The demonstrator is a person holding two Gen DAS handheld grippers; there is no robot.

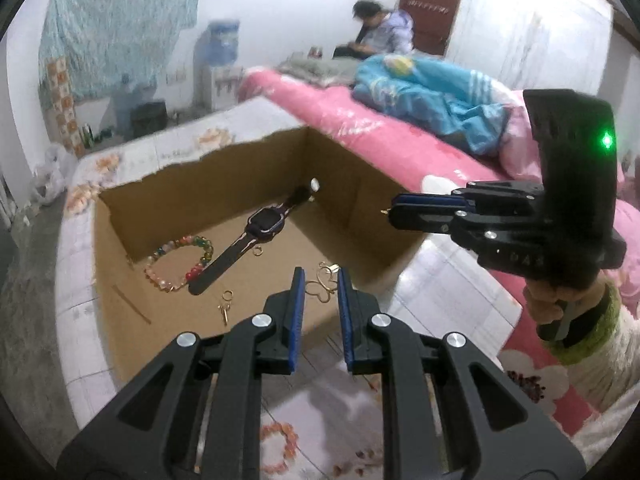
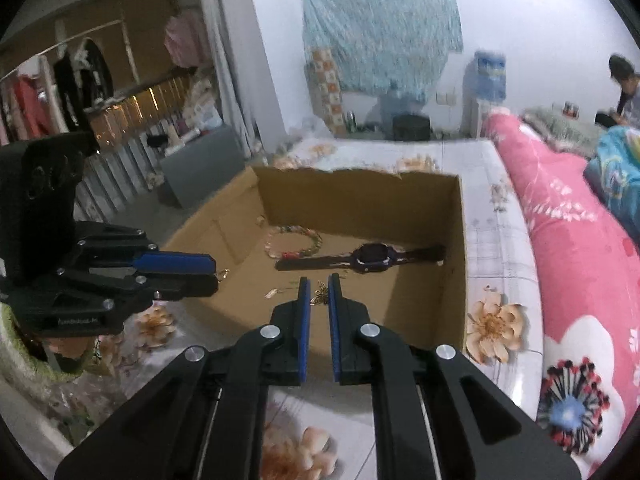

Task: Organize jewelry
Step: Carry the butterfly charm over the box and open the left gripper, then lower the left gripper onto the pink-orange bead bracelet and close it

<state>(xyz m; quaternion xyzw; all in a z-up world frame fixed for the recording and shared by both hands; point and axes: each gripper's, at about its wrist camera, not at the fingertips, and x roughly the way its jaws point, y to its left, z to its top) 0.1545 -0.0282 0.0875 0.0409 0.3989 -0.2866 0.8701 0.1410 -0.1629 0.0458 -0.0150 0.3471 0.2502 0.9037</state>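
Observation:
An open cardboard box lies on the bed; it also shows in the right wrist view. Inside lie a dark smartwatch, a colourful bead bracelet, a gold necklace and small gold earrings. My left gripper is open and empty above the box's near edge. My right gripper is shut on a small gold butterfly earring, held over the box; from the left wrist view a gold bit sticks out at its tip.
A floral sheet covers the mattress around the box. A pink quilt lies to the right. A person sits at the far end of the bed. A clothes rack stands at the left.

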